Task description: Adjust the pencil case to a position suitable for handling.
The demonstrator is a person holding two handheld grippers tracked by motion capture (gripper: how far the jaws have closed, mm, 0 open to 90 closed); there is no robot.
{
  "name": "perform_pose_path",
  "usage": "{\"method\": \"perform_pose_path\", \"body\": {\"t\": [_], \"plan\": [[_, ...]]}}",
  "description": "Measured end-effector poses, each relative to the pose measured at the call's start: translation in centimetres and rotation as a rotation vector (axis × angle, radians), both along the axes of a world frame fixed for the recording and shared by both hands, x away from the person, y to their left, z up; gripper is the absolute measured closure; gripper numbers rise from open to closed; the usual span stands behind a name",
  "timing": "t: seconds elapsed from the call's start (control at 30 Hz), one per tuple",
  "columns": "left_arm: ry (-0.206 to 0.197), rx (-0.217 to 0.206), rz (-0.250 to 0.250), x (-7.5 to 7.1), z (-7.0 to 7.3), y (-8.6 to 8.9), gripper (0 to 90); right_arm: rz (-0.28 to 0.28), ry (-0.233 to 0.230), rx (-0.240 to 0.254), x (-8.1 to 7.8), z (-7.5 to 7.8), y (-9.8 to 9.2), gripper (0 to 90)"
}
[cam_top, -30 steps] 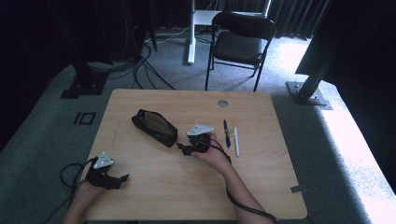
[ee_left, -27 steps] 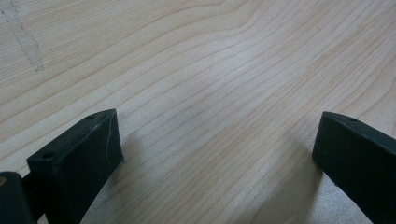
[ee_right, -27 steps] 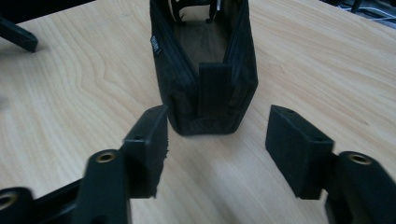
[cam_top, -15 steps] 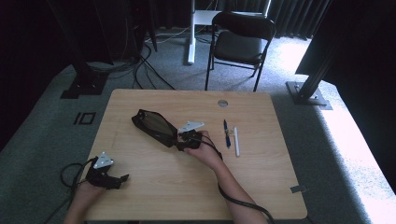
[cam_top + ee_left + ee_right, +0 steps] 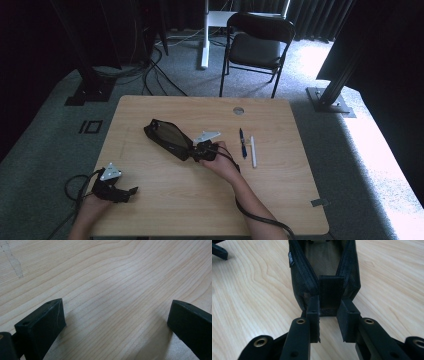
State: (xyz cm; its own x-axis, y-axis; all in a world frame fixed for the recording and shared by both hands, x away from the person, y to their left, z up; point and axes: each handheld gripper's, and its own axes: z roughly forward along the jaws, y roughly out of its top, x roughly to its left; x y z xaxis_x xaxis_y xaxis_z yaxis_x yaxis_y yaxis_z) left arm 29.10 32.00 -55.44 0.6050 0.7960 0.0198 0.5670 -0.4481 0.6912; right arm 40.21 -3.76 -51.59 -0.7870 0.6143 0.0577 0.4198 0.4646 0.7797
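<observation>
A black mesh pouch (image 5: 167, 137) lies unzipped and gaping on the wooden table (image 5: 280, 200), slanting from upper left to lower right. My right gripper (image 5: 196, 151) is at its near end. In the right gripper view the jaws have just been closing, and the fingertips of that gripper (image 5: 328, 306) now pinch the pouch's (image 5: 324, 270) end tab from both sides. My left gripper (image 5: 131, 191) rests at the table's front left corner. Its jaws (image 5: 116, 307) stand wide apart over bare wood with nothing between them.
A dark blue pen (image 5: 242, 142) and a white pen (image 5: 253, 151) lie side by side just right of my right hand. A round cable hole (image 5: 238, 110) is near the far edge. A folding chair (image 5: 257, 45) stands behind the table.
My right gripper has moved left up to the pouch's near end and its jaws have closed on the end tab. The left gripper has stayed put.
</observation>
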Motion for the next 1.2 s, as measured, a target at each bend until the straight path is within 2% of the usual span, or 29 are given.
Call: {"method": "perform_pose_path", "body": {"t": [0.27,0.5,0.63,0.93,1.2], "plan": [[0.0,0.0,0.0,0.0,0.0,0.0,1.6,-0.024,-0.011,-0.029,-1.9,0.0,-3.7,72.7],[0.0,0.0,0.0,0.0,0.0,0.0,1.6,-0.046,0.003,-0.038,-3.9,0.0,-6.5,72.7],[0.0,0.0,0.0,0.0,0.0,0.0,1.6,-0.072,0.014,-0.018,-5.0,-0.2,-7.8,72.7],[0.0,0.0,0.0,0.0,0.0,0.0,1.6,-0.117,0.017,-0.021,-7.6,-0.3,-10.6,72.8],[0.0,0.0,0.0,0.0,0.0,0.0,1.6,-0.13,0.013,-0.028,-9.8,-0.4,-12.4,72.8]]}}
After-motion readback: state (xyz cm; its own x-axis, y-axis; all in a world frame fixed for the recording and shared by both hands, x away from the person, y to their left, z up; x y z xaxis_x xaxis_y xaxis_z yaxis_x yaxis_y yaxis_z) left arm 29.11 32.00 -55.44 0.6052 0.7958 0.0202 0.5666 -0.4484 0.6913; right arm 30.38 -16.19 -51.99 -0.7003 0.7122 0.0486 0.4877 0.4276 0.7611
